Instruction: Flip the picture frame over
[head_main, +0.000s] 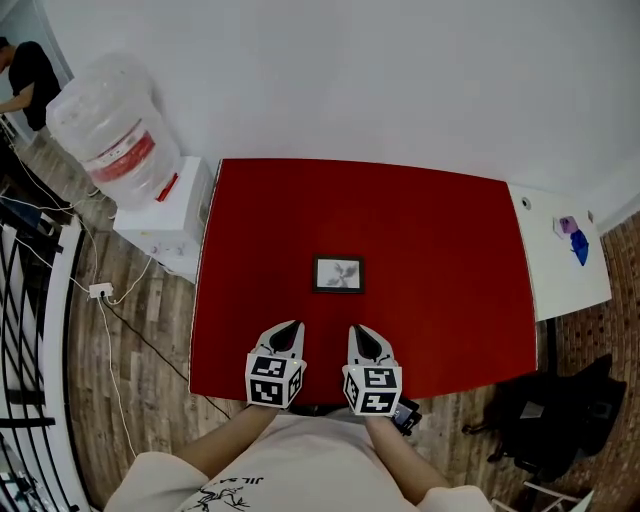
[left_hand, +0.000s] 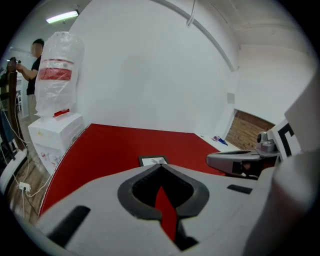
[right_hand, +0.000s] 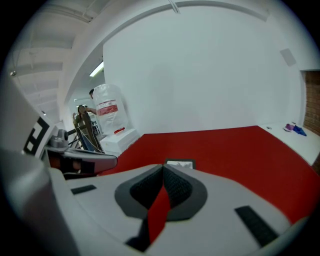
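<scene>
Head view: picture frame (head_main: 338, 273) lies on red table (head_main: 450, 240), water dispenser (head_main: 165, 215) beside.

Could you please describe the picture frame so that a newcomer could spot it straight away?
Find the large red rectangular table against the white wall. Near its middle lies a small dark-rimmed rectangular picture frame, flat, pale leafy picture up. It is the only thing lying on the red top.

Picture frame (left_hand: 153, 160) beyond left gripper (left_hand: 161, 166) (jaws together)

Open red tabletop (head_main: 440, 250) on all sides of the picture frame (head_main: 338, 274).
</scene>
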